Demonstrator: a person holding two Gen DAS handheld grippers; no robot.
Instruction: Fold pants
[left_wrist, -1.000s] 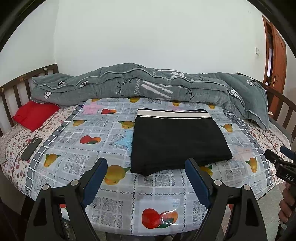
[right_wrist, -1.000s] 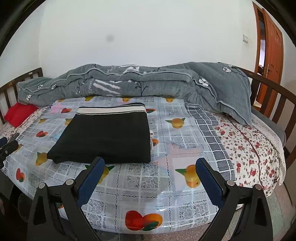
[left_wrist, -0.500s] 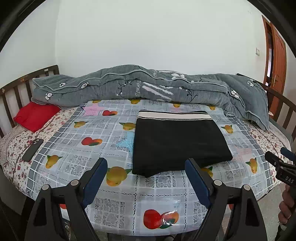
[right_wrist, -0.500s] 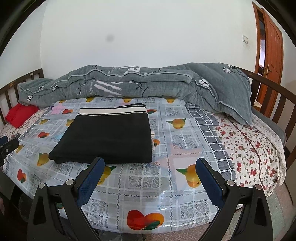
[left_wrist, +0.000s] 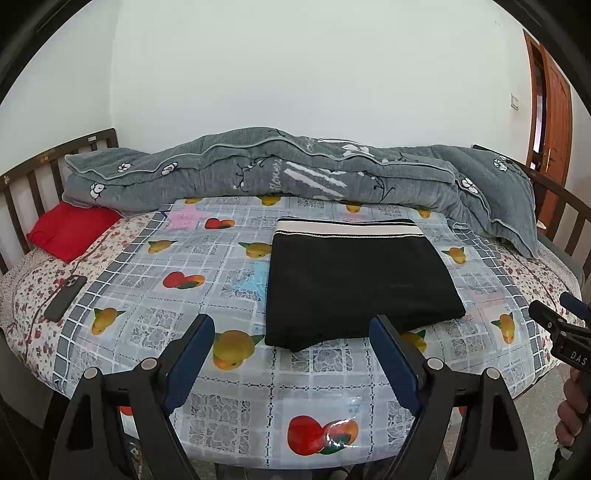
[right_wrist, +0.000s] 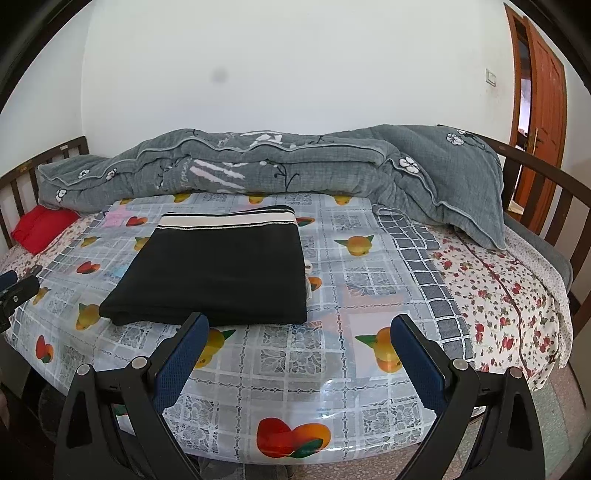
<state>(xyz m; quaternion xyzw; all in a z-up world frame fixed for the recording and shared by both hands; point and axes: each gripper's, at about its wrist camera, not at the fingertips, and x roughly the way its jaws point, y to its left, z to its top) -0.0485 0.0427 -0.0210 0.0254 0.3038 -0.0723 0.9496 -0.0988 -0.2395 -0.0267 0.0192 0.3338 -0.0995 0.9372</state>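
Observation:
Black pants (left_wrist: 354, 284) (right_wrist: 221, 273) lie folded into a flat rectangle on the fruit-print plastic sheet (left_wrist: 229, 398) (right_wrist: 332, 369) that covers the bed, their white-striped waistband at the far edge. My left gripper (left_wrist: 291, 328) hangs open above the bed's near edge, just short of the pants, nothing between its blue pads. My right gripper (right_wrist: 299, 326) is open too, held short of the pants' near right corner. Each gripper's tip shows at the edge of the other's view.
A grey quilt (left_wrist: 295, 177) (right_wrist: 295, 166) is heaped along the far side. A red pillow (left_wrist: 70, 229) and a dark phone (left_wrist: 66, 297) lie at the left. Wooden rails (right_wrist: 546, 192) bound the bed, with a wooden door (right_wrist: 543, 88) far right. A hand (left_wrist: 572, 417) shows at lower right.

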